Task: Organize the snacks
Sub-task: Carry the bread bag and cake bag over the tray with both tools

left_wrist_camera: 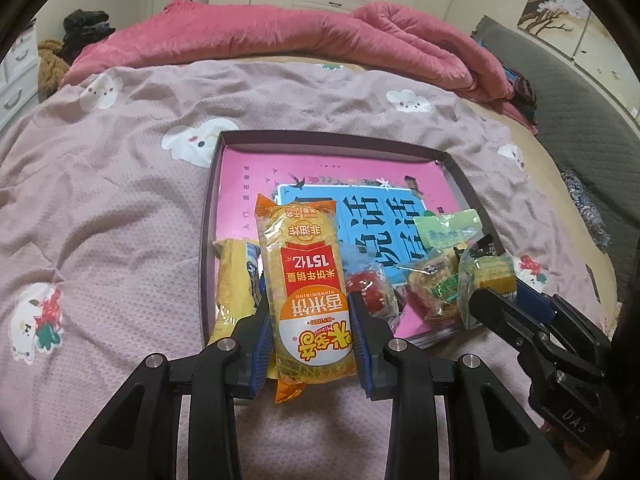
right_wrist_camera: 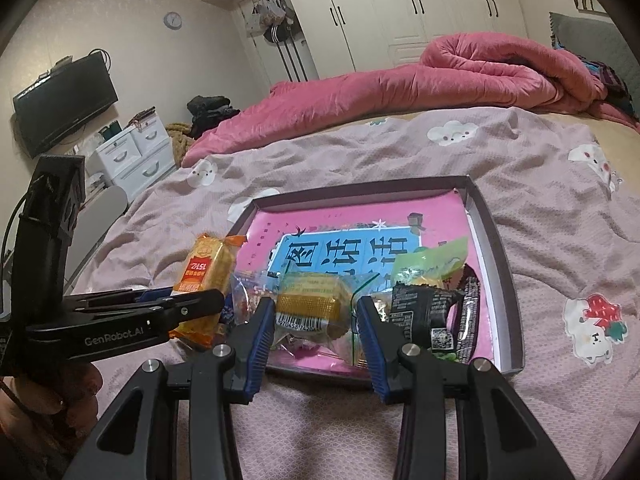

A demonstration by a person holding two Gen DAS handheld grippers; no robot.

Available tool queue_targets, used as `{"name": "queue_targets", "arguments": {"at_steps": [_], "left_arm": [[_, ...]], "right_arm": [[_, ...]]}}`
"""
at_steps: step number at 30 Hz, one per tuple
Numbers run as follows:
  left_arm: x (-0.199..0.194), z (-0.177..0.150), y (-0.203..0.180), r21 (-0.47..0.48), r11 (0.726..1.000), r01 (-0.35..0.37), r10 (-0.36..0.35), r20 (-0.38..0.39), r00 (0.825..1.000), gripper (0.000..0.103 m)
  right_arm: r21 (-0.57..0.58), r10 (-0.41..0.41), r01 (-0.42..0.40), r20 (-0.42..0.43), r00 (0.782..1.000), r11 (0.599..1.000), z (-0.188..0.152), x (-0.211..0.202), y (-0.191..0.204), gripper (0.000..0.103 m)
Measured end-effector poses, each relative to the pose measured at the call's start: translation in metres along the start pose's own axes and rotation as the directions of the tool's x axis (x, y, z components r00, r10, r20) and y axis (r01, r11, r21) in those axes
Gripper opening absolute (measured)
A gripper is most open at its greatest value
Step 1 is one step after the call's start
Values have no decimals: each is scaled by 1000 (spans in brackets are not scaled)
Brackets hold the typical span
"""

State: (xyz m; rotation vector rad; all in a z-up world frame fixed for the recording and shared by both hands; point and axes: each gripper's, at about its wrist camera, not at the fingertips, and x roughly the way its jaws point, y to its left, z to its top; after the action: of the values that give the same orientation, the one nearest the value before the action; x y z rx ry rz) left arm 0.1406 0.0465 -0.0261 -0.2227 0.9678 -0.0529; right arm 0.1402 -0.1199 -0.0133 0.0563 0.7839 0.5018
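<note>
Rice cracker pack (left_wrist_camera: 308,280): "1511亿", "XIANGMIBING".

Snack packets (right_wrist_camera: 436,312) in tray (right_wrist_camera: 500,248) on bedspread (right_wrist_camera: 552,208)

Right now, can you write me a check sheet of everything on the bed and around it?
Surface: bed sheet, pinkish with a cloud print, wrinkled.
Job's things: tray lies on the sheet with a pink book inside; loose snacks sit at its near end, among them a green packet and a black packet.
Clutter: pink quilt bunched at the far side; dark clothes beyond it.
Grippers: left gripper shut on the rice cracker pack; right gripper shut on the gold cake pack.
Cables: thin black cable on the left gripper's mount.
Surroundings: wardrobe, TV, white drawers, wall clock.
</note>
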Motion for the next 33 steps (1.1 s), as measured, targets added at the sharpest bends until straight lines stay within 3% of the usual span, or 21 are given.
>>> {"name": "queue_targets", "arguments": {"at_steps": [33], "left_arm": [[17,-2,-6,18,1000,9,-8,-31,999,36]], "right_arm": [[-42,-31,28,-57,998,999,-5,32,4,42]]}}
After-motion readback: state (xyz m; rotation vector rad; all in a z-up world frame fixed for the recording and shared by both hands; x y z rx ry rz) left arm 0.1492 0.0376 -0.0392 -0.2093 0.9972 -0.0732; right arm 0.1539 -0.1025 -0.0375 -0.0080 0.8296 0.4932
